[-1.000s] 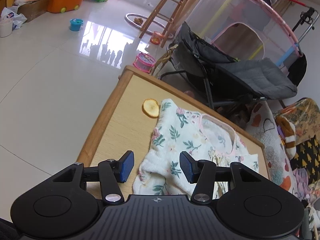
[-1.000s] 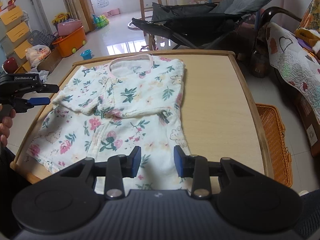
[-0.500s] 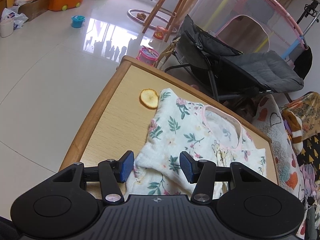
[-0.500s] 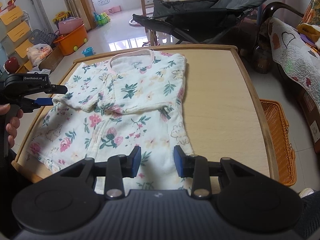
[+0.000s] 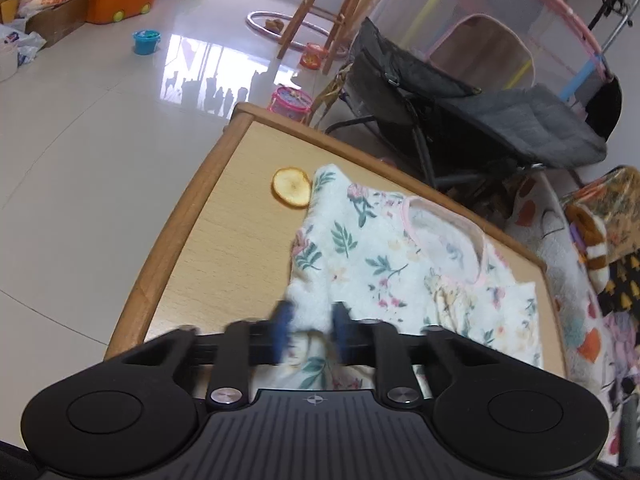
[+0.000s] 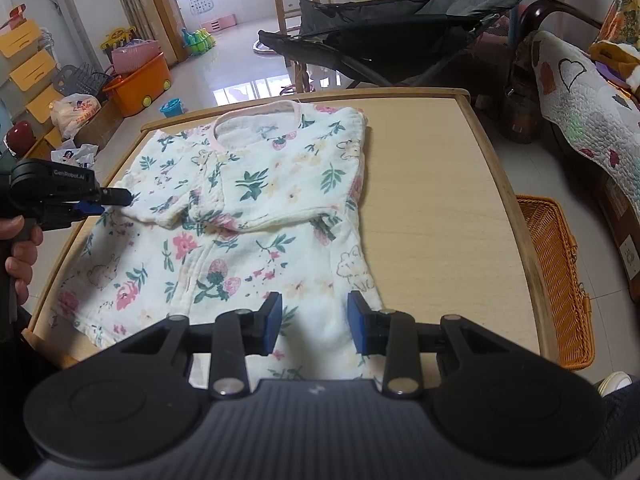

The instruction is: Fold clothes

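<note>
Our left tongs (image 5: 310, 330) are closing on the end of a sleeve of the flowered baby garment (image 6: 248, 216), cloth between the blurred pads. Our right tongs (image 6: 315, 326) hover partly open over the garment's near hem, holding nothing. The garment lies spread flat on the wooden bench (image 6: 440, 200), one sleeve folded across its chest. A round yellow slice (image 5: 292, 187) lies just beside its shoulder.

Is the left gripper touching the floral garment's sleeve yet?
Touching. In the left wrist view the left gripper is closing, with the sleeve of the floral garment bunched between its blurred pads; the right wrist view shows its tips on the sleeve edge.
</note>
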Demonstrator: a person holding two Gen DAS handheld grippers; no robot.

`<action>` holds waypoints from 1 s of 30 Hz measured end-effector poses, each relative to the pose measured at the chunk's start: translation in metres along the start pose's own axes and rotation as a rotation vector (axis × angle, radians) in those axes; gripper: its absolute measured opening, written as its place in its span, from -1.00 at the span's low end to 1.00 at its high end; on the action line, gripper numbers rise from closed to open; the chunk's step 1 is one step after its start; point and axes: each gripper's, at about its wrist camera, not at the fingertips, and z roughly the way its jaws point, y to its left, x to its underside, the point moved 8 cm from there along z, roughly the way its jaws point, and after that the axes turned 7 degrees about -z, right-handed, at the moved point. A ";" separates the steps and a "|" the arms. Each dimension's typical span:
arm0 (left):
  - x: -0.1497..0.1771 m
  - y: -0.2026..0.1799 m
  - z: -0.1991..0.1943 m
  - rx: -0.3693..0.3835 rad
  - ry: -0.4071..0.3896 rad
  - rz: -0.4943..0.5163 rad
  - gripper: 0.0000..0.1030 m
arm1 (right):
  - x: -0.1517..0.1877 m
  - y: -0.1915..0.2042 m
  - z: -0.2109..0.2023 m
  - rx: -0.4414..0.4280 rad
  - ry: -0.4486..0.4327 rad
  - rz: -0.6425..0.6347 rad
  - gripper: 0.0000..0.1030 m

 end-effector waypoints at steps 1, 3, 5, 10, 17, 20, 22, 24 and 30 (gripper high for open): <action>0.001 -0.001 0.000 -0.002 -0.002 0.006 -0.70 | 0.000 0.000 0.000 -0.001 0.001 0.000 -0.32; 0.001 -0.003 -0.001 -0.009 -0.010 0.020 -0.74 | 0.000 0.000 0.001 -0.003 0.002 -0.001 -0.32; 0.000 -0.006 -0.003 -0.014 -0.026 0.041 -0.78 | 0.000 0.000 0.001 -0.004 0.003 -0.001 -0.32; -0.005 -0.026 -0.015 -0.034 -0.079 0.172 -0.79 | 0.001 0.000 0.001 -0.006 0.003 0.003 -0.32; -0.002 -0.071 -0.035 -0.033 -0.142 0.420 -0.79 | 0.001 0.001 0.000 -0.010 0.002 0.001 -0.32; 0.006 -0.087 -0.042 -0.017 -0.150 0.512 -0.79 | 0.001 0.001 0.000 -0.010 0.002 0.003 -0.32; 0.012 -0.095 -0.047 -0.002 -0.147 0.549 -0.79 | 0.001 0.001 -0.001 -0.011 0.002 0.004 -0.32; 0.020 -0.101 -0.050 0.008 -0.137 0.582 -0.79 | 0.001 0.001 -0.001 -0.012 0.002 0.005 -0.32; 0.036 -0.104 -0.047 0.020 -0.084 0.613 -0.79 | 0.001 0.001 -0.001 -0.015 0.004 0.006 -0.32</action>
